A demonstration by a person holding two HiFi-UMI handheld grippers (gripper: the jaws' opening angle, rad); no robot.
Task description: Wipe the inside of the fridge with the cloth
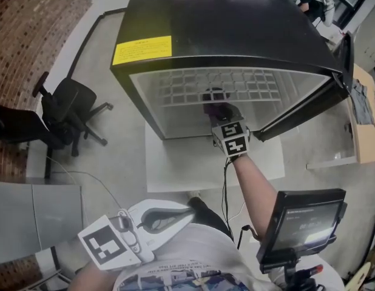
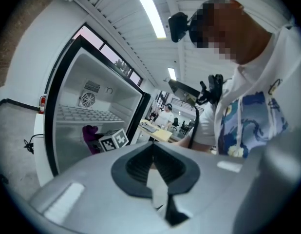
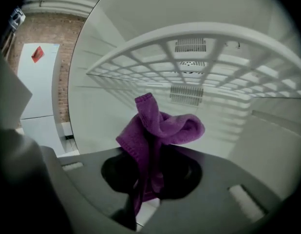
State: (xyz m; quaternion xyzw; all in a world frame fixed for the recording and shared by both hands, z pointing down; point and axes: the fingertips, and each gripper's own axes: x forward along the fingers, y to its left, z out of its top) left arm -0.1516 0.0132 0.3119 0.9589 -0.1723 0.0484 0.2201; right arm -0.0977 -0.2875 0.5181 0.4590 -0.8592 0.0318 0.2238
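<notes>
A small black fridge (image 1: 236, 26) stands open, its white inside facing me. My right gripper (image 1: 221, 115) reaches into it under the white wire shelf (image 1: 221, 86) and is shut on a purple cloth (image 3: 158, 130), which bunches up above the jaws. The cloth (image 1: 216, 107) shows dark inside the fridge in the head view, and the purple cloth (image 2: 90, 136) also appears in the left gripper view. My left gripper (image 1: 187, 214) is held low near my body, away from the fridge, shut with nothing between its jaws.
The fridge door (image 1: 306, 111) swings out to the right. A black office chair (image 1: 69, 111) stands at the left on the grey floor. A wooden desk (image 1: 364, 117) sits at the right. A dark screen (image 1: 303, 223) on a stand is at lower right.
</notes>
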